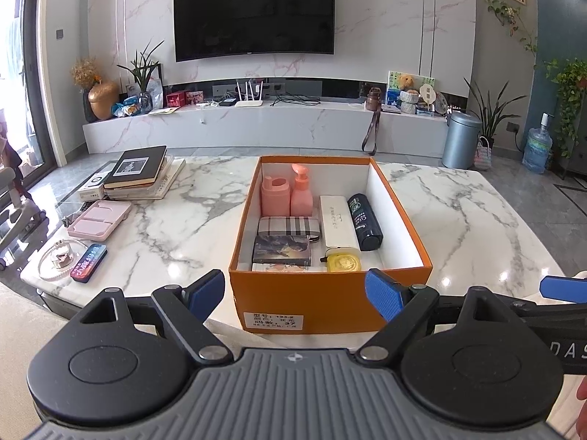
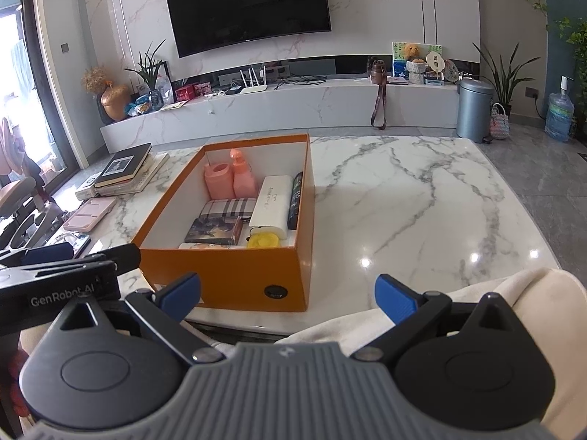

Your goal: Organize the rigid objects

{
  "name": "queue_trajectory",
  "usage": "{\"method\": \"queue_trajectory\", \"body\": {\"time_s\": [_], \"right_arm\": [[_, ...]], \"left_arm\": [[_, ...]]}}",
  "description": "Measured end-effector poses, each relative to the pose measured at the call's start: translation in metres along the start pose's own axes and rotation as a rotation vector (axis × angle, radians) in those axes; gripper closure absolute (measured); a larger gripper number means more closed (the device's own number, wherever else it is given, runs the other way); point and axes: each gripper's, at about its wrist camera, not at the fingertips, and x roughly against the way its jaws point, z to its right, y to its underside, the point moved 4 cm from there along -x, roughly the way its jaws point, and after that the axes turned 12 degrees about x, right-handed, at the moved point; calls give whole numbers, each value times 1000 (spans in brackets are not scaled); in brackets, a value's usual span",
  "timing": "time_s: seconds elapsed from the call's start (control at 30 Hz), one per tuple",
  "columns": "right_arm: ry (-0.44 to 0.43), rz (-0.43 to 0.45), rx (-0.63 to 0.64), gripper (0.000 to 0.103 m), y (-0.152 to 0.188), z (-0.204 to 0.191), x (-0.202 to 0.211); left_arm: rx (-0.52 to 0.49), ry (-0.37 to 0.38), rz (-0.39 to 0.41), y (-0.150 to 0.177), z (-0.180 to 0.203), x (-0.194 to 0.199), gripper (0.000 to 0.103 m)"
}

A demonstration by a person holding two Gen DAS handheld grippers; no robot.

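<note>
An orange box [image 1: 330, 302] [image 2: 227, 278] stands on the marble table [image 1: 176, 227] [image 2: 422, 198]. Inside lie two pink bottles [image 1: 290, 192] [image 2: 231, 179], a plaid case [image 1: 288, 226], a white case [image 1: 336, 222] [image 2: 273, 205], a dark tube [image 1: 364, 222], a picture box [image 1: 281, 251] [image 2: 214, 231] and a yellow container [image 1: 344, 262] [image 2: 263, 240]. My left gripper [image 1: 295, 295] is open and empty in front of the box's near wall. My right gripper [image 2: 288, 297] is open and empty at the box's near right corner.
Left of the box lie a stack of books [image 1: 141, 172] [image 2: 124, 170], a pink tray [image 1: 99, 219] [image 2: 90, 212], a colourful tin [image 1: 88, 263] and a bead ring [image 1: 58, 258]. A white cloth [image 2: 477, 300] lies below my right gripper. A TV bench [image 1: 256, 124] stands behind.
</note>
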Motion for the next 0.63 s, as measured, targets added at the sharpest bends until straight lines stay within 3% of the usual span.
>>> {"method": "queue_trajectory", "body": {"time_s": [0.63], "right_arm": [[5,-20,3,2,1,1,-5]], "left_arm": [[5,2,1,-3,2,0,2]]}}
